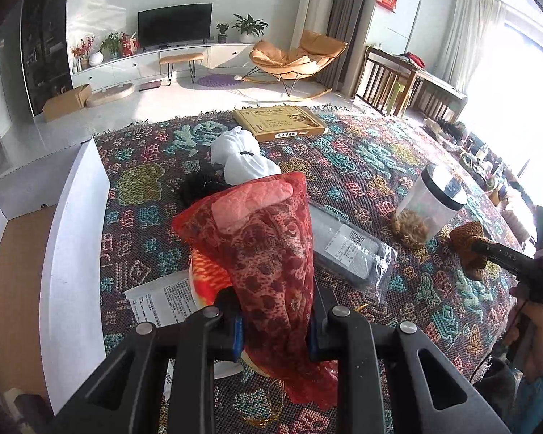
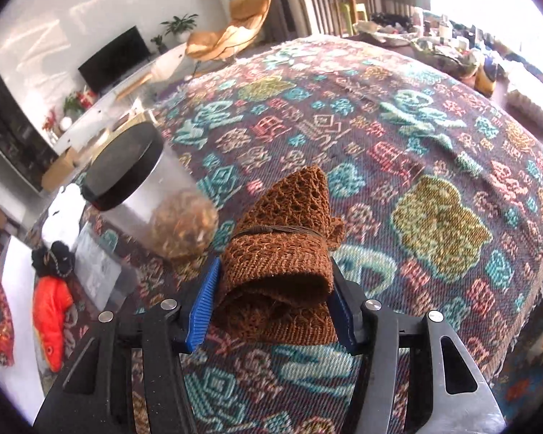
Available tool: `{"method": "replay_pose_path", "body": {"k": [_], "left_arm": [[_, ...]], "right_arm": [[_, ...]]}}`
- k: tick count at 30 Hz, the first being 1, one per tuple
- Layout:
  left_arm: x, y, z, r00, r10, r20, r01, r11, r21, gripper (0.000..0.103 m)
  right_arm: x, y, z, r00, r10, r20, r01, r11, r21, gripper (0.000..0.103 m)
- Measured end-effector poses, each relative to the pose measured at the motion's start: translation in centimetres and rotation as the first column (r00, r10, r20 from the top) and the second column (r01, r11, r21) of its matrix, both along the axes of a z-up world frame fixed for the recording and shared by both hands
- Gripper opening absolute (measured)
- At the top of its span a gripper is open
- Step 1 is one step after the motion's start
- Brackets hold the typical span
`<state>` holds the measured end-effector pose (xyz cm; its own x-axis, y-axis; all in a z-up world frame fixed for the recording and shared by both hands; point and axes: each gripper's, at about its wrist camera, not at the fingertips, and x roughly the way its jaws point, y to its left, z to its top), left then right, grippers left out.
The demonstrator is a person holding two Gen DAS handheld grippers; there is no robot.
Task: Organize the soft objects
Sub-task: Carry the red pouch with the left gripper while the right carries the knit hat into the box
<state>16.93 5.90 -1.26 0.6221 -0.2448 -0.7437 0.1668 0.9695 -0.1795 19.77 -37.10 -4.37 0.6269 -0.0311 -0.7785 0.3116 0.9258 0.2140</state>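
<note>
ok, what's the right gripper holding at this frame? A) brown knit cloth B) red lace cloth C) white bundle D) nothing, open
A: the right gripper is clamped on the folded brown knit cloth above the patterned table cover; the red lace cloth is in the left gripper.

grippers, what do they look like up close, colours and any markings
Both are black plastic linkage frames with triangular cut-outs and round silver pivot pins. The left gripper and the right gripper carry blue pads on the jaws, ribbed on the right one. Seen from the left wrist, the right gripper's dark body has pale lettering, too small to read surely, a small green light and a thin cable.
</note>
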Motion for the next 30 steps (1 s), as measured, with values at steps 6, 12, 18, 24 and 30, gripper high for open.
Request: {"method": "replay_pose_path", "body": {"k": [6, 12, 18, 24, 30], "left_arm": [[-0.2, 0.6, 0.8, 1.000, 0.005, -0.001, -0.005, 1.000, -0.007, 0.024], [-1.3, 3.4, 1.5, 1.000, 0.027, -0.004, -0.027, 0.996, -0.084, 0.024], [-3.6, 8.8, 2.2, 0.996, 0.084, 0.018, -0.081, 0.989, -0.125, 0.024], [-8.2, 19.1, 2.7, 0.970, 0.241, 0.026, -0.235, 0.963, -0.129, 0.025], [-13.7, 28.2, 1.0, 0.900, 0.435, 0.001, -0.435, 0.900, -0.019, 0.043]], "right_arm": [[1.6, -3.8, 1.3, 0.996, -0.075, 0.047, 0.075, 0.997, -0.003, 0.056], [0.1, -6.5, 6.7, 0.977, -0.101, 0.191, 0.085, 0.992, 0.089, 0.056], [0.3, 0.2, 14.6, 0.957, 0.082, 0.277, -0.104, 0.992, 0.065, 0.056], [-1.0, 19.7, 17.6, 0.834, 0.473, 0.285, -0.518, 0.849, 0.105, 0.057], [-4.3, 40.1, 13.4, 0.614, 0.761, 0.208, -0.787, 0.572, 0.230, 0.061]]}}
